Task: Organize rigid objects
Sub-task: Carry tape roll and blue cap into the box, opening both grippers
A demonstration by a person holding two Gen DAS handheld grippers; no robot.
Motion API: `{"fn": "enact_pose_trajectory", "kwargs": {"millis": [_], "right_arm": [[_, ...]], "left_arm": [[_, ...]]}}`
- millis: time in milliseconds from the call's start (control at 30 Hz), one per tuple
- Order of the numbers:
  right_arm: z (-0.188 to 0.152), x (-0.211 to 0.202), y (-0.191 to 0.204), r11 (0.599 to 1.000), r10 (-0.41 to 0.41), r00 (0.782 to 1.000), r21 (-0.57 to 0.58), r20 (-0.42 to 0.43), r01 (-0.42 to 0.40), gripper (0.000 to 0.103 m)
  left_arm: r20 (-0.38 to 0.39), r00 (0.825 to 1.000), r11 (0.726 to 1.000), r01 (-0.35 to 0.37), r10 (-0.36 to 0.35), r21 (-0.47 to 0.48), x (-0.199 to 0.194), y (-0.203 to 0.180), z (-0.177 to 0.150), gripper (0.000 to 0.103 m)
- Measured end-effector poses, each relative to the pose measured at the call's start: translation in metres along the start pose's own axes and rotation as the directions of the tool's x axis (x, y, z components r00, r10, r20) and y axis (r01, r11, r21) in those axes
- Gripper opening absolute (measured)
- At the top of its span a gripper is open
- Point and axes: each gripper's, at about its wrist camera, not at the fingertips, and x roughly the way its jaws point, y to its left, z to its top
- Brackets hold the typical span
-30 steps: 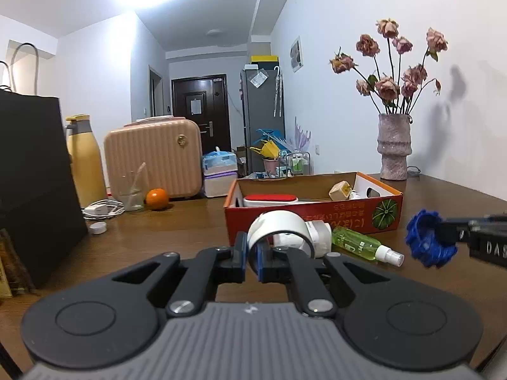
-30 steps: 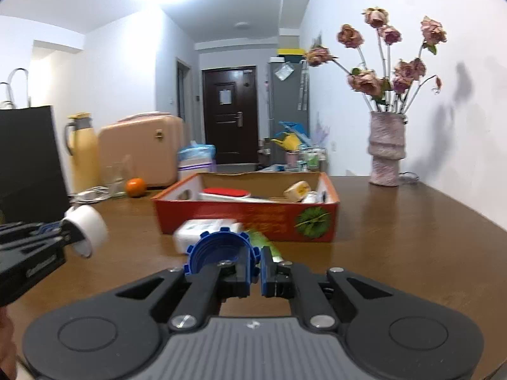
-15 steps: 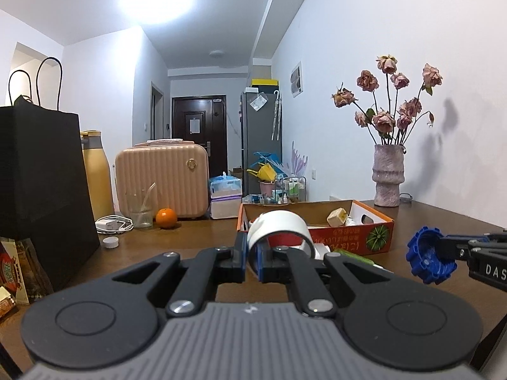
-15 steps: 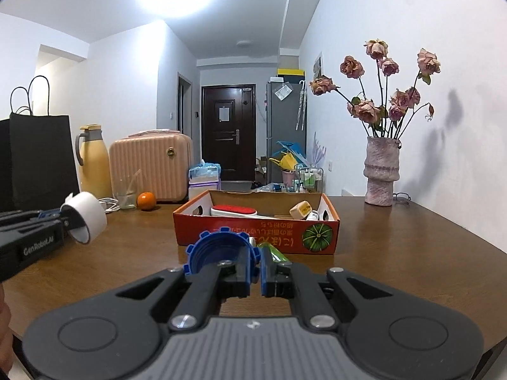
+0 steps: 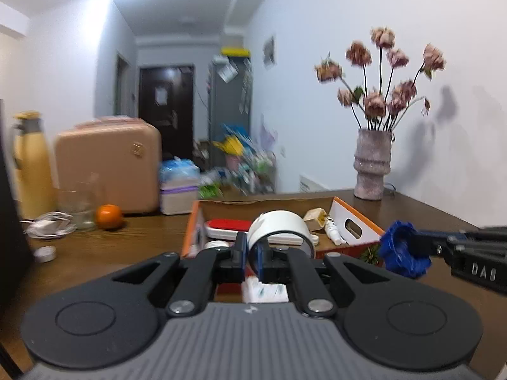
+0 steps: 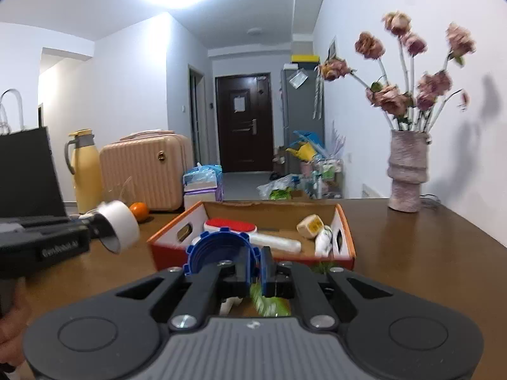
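Note:
My left gripper is shut on the rim of a white tape roll and holds it above the near left part of the orange cardboard box. My right gripper is shut on a blue toothed ring and holds it over the box's front wall. The box holds a red-topped white case, a small beige block and a small white bottle. A green spray bottle lies on the table under my right gripper. The tape roll also shows in the right wrist view, the blue ring in the left wrist view.
A vase of dried roses stands at the back right. An orange, a glass, a yellow flask, a pink suitcase and a black bag stand at the left. The table is brown wood.
Both grippers have risen and moved forward toward the box, so I see down into it. Each still holds its object.

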Motion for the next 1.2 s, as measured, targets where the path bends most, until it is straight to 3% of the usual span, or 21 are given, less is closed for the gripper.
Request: {"fn": "enact_pose_trajectory", "kwargs": {"millis": [133,200,267,367,533,567,633,700,733,800,933,1000,1100,1200], "right_arm": [[0.045,0.085,-0.035,1.000,0.011,0.997,0.006,-0.071,-0.011,0.006],[0.062,0.140,-0.051,0.999,0.012,0.989,0.033,-0.150,-0.008,0.006],[0.074,0.197,-0.063,0.999,0.016,0.970,0.048,-0.241,-0.005,0.006],[0.081,0.271,-0.074,0.996,0.018,0.931,0.084,-0.365,0.013,0.006],[0.078,0.347,-0.074,0.996,-0.006,0.875,0.072,-0.484,0.047,0.006],[0.077,0.357,-0.074,0.996,-0.013,0.866,0.071,-0.500,0.056,0.006],[0.073,0.368,-0.072,0.996,-0.022,0.852,0.059,-0.523,0.062,0.008],[0.072,0.372,-0.070,0.996,-0.029,0.847,0.057,-0.530,0.070,0.013],[0.072,0.371,-0.071,0.996,-0.025,0.851,0.064,-0.525,0.069,0.014],[0.075,0.364,-0.070,0.995,-0.019,0.858,0.073,-0.513,0.065,0.014],[0.092,0.335,-0.068,0.996,-0.024,0.873,0.059,-0.487,0.060,0.014],[0.104,0.311,-0.067,0.997,-0.029,0.881,0.049,-0.472,0.060,0.015],[0.119,0.272,-0.063,0.998,-0.035,0.892,0.031,-0.452,0.055,0.021],[0.130,0.227,-0.057,0.999,-0.047,0.902,-0.006,-0.430,0.049,0.031]], "left_arm": [[-0.145,0.988,0.998,0.061,-0.057,0.028,0.094,-0.003,0.036,0.007],[-0.259,0.962,0.994,0.102,-0.088,0.041,0.146,-0.007,0.045,0.007],[-0.390,0.914,0.990,0.134,-0.107,0.043,0.196,-0.011,0.048,0.007],[-0.509,0.856,0.982,0.164,-0.095,0.093,0.255,-0.017,0.050,0.007],[-0.682,0.726,0.968,0.225,-0.093,0.108,0.319,-0.015,0.039,0.009],[-0.698,0.711,0.969,0.222,-0.086,0.106,0.326,-0.015,0.036,0.009],[-0.704,0.706,0.971,0.213,-0.078,0.106,0.332,-0.013,0.033,0.015],[-0.708,0.697,0.974,0.219,-0.112,0.061,0.336,-0.009,0.036,0.054],[-0.704,0.699,0.974,0.223,-0.129,0.043,0.334,-0.007,0.039,0.059],[-0.683,0.720,0.974,0.221,-0.127,0.052,0.326,-0.006,0.048,0.060],[-0.655,0.745,0.975,0.214,-0.126,0.055,0.297,0.001,0.068,0.064],[-0.633,0.766,0.978,0.200,-0.114,0.065,0.276,0.005,0.081,0.069],[-0.598,0.796,0.981,0.179,-0.097,0.079,0.242,0.009,0.099,0.077],[-0.545,0.836,0.985,0.141,-0.064,0.102,0.203,0.018,0.112,0.083]]}}
